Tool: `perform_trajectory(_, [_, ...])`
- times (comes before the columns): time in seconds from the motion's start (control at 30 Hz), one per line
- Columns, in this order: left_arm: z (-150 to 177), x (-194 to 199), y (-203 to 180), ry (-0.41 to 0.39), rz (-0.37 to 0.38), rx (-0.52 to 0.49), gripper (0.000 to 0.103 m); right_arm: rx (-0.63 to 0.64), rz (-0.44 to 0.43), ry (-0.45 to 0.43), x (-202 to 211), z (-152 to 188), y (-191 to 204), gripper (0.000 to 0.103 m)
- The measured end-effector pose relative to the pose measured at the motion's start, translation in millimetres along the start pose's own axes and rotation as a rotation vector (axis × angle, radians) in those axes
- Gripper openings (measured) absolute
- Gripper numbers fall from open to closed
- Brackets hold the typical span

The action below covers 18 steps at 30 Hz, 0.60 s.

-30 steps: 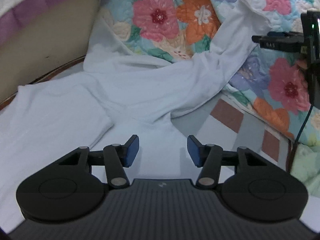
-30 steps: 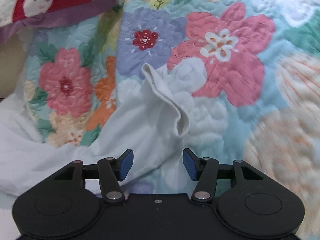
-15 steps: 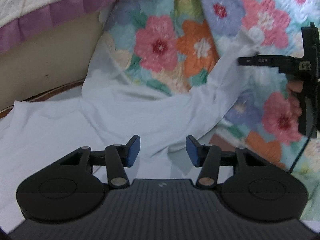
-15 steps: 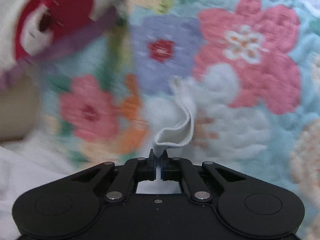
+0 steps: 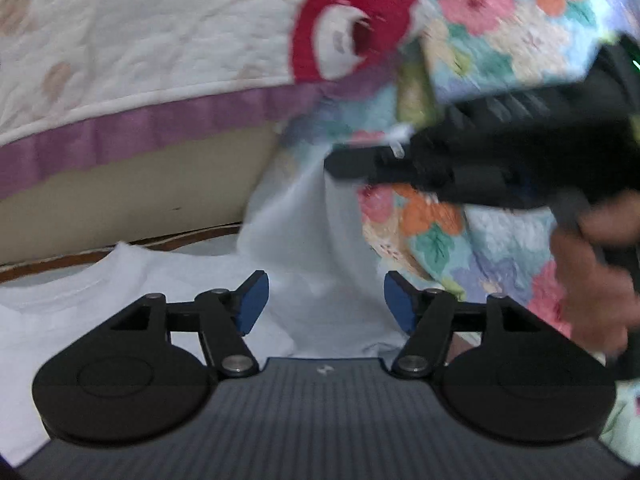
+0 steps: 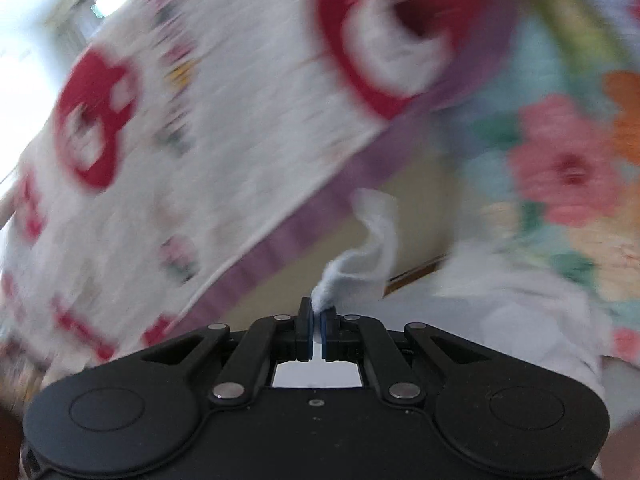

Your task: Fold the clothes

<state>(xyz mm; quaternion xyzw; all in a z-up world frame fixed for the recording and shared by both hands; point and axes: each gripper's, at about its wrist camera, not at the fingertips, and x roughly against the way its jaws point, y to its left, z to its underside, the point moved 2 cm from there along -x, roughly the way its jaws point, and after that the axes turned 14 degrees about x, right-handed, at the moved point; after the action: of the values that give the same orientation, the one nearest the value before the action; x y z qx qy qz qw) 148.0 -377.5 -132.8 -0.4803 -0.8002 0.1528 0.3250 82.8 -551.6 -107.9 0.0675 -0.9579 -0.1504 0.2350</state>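
Observation:
A white long-sleeved shirt (image 5: 132, 280) lies spread on the bed, its collar at the left of the left wrist view. One sleeve (image 5: 296, 208) rises steeply to the right gripper (image 5: 394, 148), a black tool held by a person's hand (image 5: 592, 280). In the right wrist view the right gripper (image 6: 316, 320) is shut on the sleeve cuff (image 6: 368, 248), which curls up above the blue pads. My left gripper (image 5: 325, 300) hovers open just above the shirt body, with nothing between its fingers.
A floral quilt (image 5: 500, 24) fills the right side. A white quilt with red bear prints and a purple border (image 5: 160, 52) hangs across the back over a beige panel (image 5: 132, 204). The right wrist view is motion-blurred.
The right gripper closed on the sleeve cuff and swung it up and leftward, lifting the sleeve off the floral quilt. The left gripper stayed open and turned left toward the collar.

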Motion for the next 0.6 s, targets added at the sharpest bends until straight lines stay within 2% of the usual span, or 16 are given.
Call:
perform_trajectory(0.13, [-8.9, 20.1, 17.3, -0.057, -0.050, 0.046, 0.063, 0.033, -0.150, 0.023, -16.8, 4.8, 35.3, 0.004])
perform_trajectory(0.2, [-11.0, 28.9, 30.4, -0.083, -0.087, 0.084, 0.059, 0.033, -0.206, 0.023, -22.4, 9.0, 47.2, 0.004])
perform_trajectory(0.23, [-12.0, 32.7, 38.3, -0.081, -0.109, 0.095, 0.036, 0.033, -0.229, 0.007, -22.0, 11.0, 49.1, 0.007])
perform_trajectory(0.27, [-13.0, 36.6, 46.3, -0.079, -0.131, 0.106, 0.006, 0.035, -0.260, -0.016, -18.1, 14.1, 46.8, 0.010])
perform_trajectory(0.3, [-14.0, 40.5, 54.3, -0.078, -0.153, 0.117, 0.006, 0.037, -0.292, -0.040, -13.8, 17.3, 44.1, 0.012])
perform_trajectory(0.37, [-15.9, 48.3, 70.2, -0.074, -0.196, 0.139, 0.006, 0.104, -0.203, -0.033, 0.1, 30.7, 32.9, 0.014])
perform_trajectory(0.4, [-16.9, 52.2, 78.2, -0.073, -0.218, 0.150, 0.006, 0.138, -0.154, -0.029, 7.2, 37.5, 27.1, 0.020])
perform_trajectory(0.47, [-8.0, 61.9, 91.1, -0.049, -0.258, 0.187, 0.009, 0.253, 0.023, 0.071, 7.6, 57.6, 11.4, 0.030])
perform_trajectory(0.53, [2.4, 72.0, 103.7, -0.024, -0.298, 0.225, 0.009, 0.421, 0.232, 0.245, -4.3, 89.9, -1.3, 0.030])
perform_trajectory(0.6, [12.7, 82.1, 116.2, 0.002, -0.338, 0.263, 0.009, 0.432, 0.323, 0.324, -6.3, 116.6, -12.6, 0.030])
